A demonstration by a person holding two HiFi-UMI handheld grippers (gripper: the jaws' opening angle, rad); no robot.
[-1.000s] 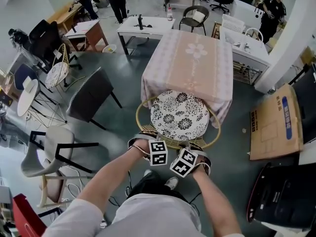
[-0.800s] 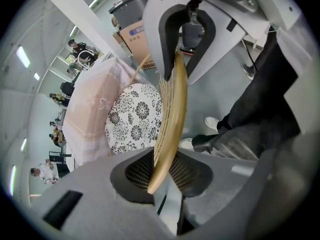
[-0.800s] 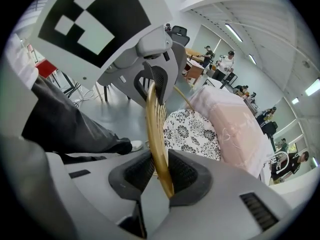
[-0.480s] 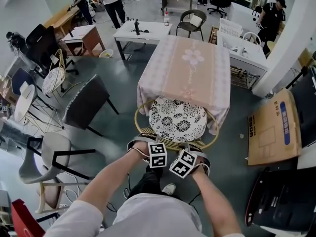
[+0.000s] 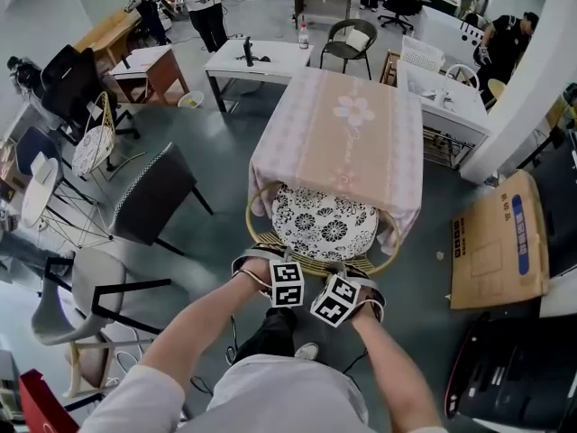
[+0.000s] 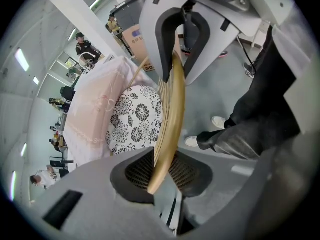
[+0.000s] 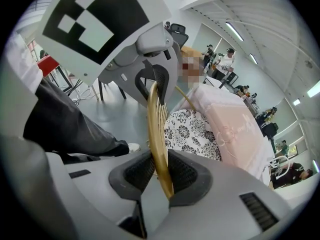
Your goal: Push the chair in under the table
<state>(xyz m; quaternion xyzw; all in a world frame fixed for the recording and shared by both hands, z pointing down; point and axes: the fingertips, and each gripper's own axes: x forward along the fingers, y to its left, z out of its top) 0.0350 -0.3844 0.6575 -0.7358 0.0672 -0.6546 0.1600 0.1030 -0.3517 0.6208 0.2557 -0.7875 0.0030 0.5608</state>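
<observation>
A chair with a gold wire back and a black-and-white flowered cushion stands at the near edge of the table, which has a pink cloth. The cushion's far part lies under the hanging cloth. My left gripper and right gripper sit side by side on the chair's back rim. In the left gripper view the gold rim runs between the pads of my left gripper. In the right gripper view my right gripper is likewise shut on the rim.
A dark grey chair and a pale chair stand at the left. A flat cardboard box and a black case lie at the right. White desks and several people are beyond the table. My shoe is behind the chair.
The chair has slid forward, so more of its cushion is under the tablecloth. Both grippers have moved forward with the rim, still gripping it.
</observation>
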